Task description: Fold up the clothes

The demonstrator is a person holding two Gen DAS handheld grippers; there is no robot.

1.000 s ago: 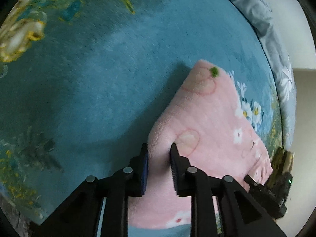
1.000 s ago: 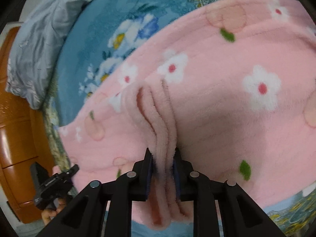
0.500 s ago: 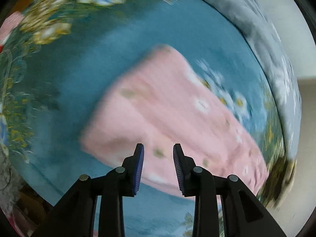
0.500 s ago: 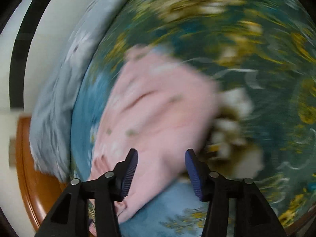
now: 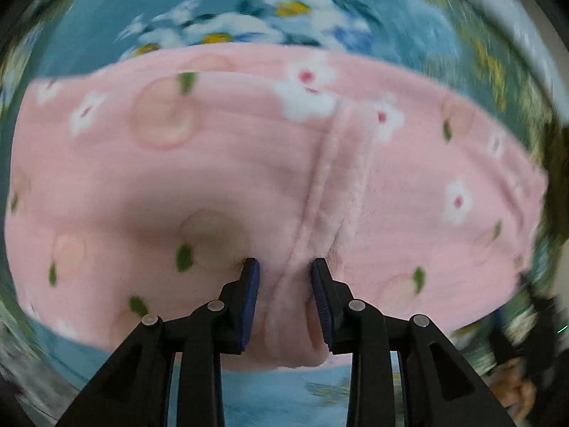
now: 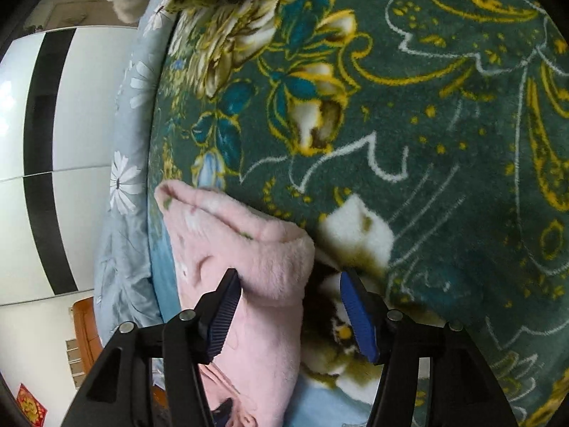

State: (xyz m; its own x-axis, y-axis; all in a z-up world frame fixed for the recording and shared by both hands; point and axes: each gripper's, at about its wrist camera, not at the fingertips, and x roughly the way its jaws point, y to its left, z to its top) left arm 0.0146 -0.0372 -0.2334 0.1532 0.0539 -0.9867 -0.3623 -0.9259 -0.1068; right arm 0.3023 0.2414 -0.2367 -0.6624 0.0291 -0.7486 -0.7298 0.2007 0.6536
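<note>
My left claw [image 5: 284, 284], nearest in its own view, points down onto the pink fleece garment [image 5: 213, 163]. A raised ridge of fleece [image 5: 334, 185] runs up between its partly spread jaws; a second ago a pinched fold sat there, but now I cannot tell whether the pads [image 5: 249, 295] press on it. The garment lies doubled into a broad band across the floral blanket [image 5: 227, 32] on the bed, its flower-and-peach print facing up.

My right claw [image 6: 290, 302] has let go: a second ago it clamped a bunched pleat of the same fleece, and now its jaws are opening. The left pad [image 6: 222, 316] sits against the rounded end of the folded garment [image 6: 249, 259], and the right pad [image 6: 357, 315] stands clear over the dark green blanket [image 6: 426, 106]. Beyond the garment's far corner lie the grey daisy-print sheet [image 6: 122, 185] and, farther still, a white wardrobe door with a black stripe [image 6: 46, 160].

I judge that one fold has just been laid down and released. The bundle looks compact; a further fold or a smoothing pass may follow.
</note>
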